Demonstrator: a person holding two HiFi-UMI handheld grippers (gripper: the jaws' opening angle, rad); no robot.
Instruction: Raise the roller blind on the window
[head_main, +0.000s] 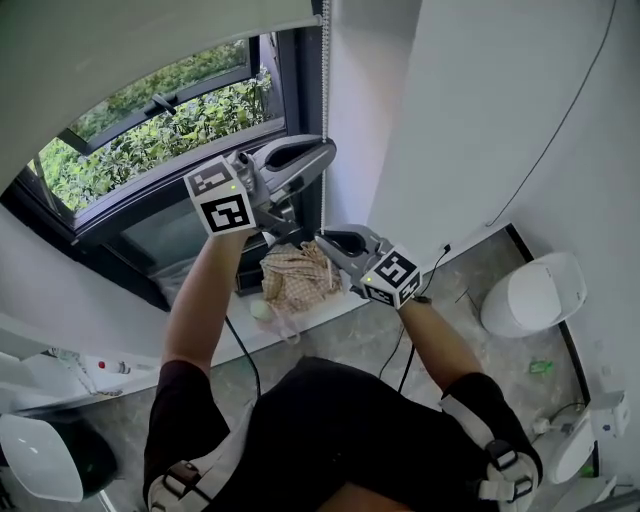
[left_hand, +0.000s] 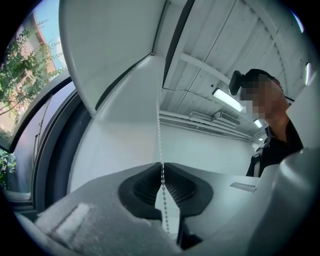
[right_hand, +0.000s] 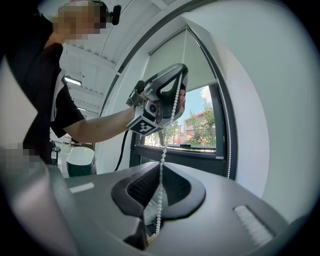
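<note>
**Two grips on one strand: strain and slip are the risks**

The roller blind (head_main: 150, 50) is hanging across the top part of the window (head_main: 170, 110), with its bottom bar well above the sill and greenery showing through the bare glass below. Its bead chain (head_main: 325, 100) is running down along the window's right edge.

The left gripper (head_main: 322, 152) is sitting high on that chain, its jaws closed together with the beads pinched between the pads. The right gripper (head_main: 322, 240) is gripping the same strand lower down, its jaws likewise closed on the beads. A second strand (right_hand: 227, 125) is hanging free against the frame.

Judging from this, the main hazard is that both grippers are clamping one strand at once. If one is hauling while the other is not letting go, the stretch between them is taking the whole load, and a bead or the chain's joiner could be giving way.

The beads are small and the pads are meeting on a thin line, so a hard tug could be sliding the chain through without turning the roller.

A pull angled away from the window's right edge could also be lifting the chain off its wheel at the top.

The cloth (head_main: 298, 280) is lying on the sill's right end, near the slack below the lower grip, where a swinging loop might be catching it.
</note>
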